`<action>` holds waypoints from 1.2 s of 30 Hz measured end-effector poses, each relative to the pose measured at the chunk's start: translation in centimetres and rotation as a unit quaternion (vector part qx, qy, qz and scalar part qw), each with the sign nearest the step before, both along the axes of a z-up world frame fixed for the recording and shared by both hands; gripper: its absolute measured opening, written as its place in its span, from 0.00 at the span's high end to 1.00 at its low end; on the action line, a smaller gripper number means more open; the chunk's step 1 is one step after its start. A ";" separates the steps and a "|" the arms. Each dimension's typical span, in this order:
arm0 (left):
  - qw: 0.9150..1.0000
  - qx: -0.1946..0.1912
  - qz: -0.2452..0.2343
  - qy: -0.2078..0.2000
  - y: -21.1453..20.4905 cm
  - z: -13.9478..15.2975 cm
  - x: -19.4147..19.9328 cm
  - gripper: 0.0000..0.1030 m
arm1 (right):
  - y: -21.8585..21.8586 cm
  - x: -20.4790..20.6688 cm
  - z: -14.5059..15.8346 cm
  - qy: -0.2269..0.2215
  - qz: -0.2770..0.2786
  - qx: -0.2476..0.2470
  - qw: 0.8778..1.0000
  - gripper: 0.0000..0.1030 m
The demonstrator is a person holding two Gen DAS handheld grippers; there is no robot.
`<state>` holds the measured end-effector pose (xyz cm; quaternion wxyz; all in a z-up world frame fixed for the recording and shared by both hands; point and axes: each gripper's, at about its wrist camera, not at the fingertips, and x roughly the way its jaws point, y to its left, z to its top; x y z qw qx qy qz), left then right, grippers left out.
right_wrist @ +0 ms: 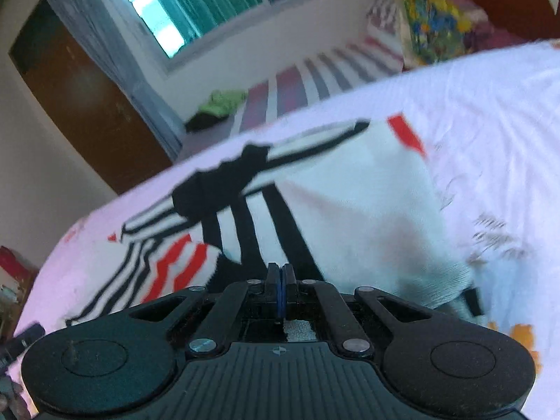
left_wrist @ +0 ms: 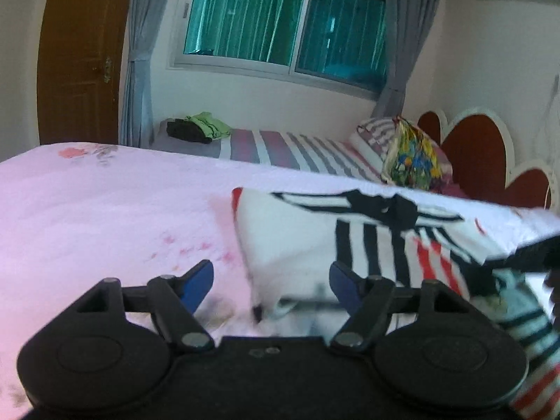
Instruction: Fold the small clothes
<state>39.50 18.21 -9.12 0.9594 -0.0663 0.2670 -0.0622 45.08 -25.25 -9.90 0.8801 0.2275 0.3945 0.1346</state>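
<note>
A small white garment (left_wrist: pixel 301 241) with black and red stripes lies on the pink floral bedsheet (left_wrist: pixel 105 203). My left gripper (left_wrist: pixel 271 281) hovers open at its near left edge, the blue pads apart and not pressing any cloth. In the right wrist view the same garment (right_wrist: pixel 350 189) spreads ahead of my right gripper (right_wrist: pixel 280 274). Its jaws are shut together at the striped near edge, which looks pinched and lifted. From the left wrist view, that gripper shows only as a dark shape (left_wrist: pixel 528 255) at the garment's raised right end.
Beyond this bed stands a second bed with a striped sheet (left_wrist: pixel 280 147). On it lie a green and dark pile of clothes (left_wrist: pixel 199 127) and a colourful pillow (left_wrist: pixel 409 155). A red heart headboard (left_wrist: pixel 479 154), a window and a brown door (left_wrist: pixel 80 56) line the walls.
</note>
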 end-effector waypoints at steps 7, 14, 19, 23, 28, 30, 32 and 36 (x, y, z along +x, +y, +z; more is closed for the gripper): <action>0.999 0.004 -0.031 0.033 -3.2 -2.2 3.5 0.35 | -0.3 0.0 -0.9 0.005 -0.014 0.023 1.000 0.96; 0.999 0.003 -0.025 0.030 -3.0 -2.5 2.6 0.35 | 0.3 -0.8 0.1 -0.038 -0.003 -0.013 0.999 0.37; 0.999 0.005 -0.019 0.030 -3.1 -2.5 2.9 0.35 | 0.3 -0.3 -0.6 -0.028 0.000 -0.010 1.000 0.58; 0.999 0.027 -0.017 0.039 -3.6 -3.1 3.1 0.34 | 2.3 0.4 -0.5 -0.031 0.041 -0.087 0.995 0.77; 0.998 0.044 -0.013 0.032 -4.2 -2.8 2.9 0.36 | 5.6 0.3 1.5 -0.071 0.117 -0.184 0.973 0.96; 0.999 0.030 -0.019 0.012 -4.1 -2.0 2.6 0.35 | 6.5 -0.2 3.6 -0.119 0.119 -0.210 0.963 0.96; 0.999 0.024 -0.032 -0.008 -4.6 -1.1 2.7 0.34 | 6.7 -0.9 6.4 -0.174 0.110 -0.207 0.956 0.96; 0.998 0.050 -0.043 0.007 -6.2 -2.0 4.1 0.35 | 6.0 -1.1 8.0 -0.222 0.082 -0.209 0.949 0.96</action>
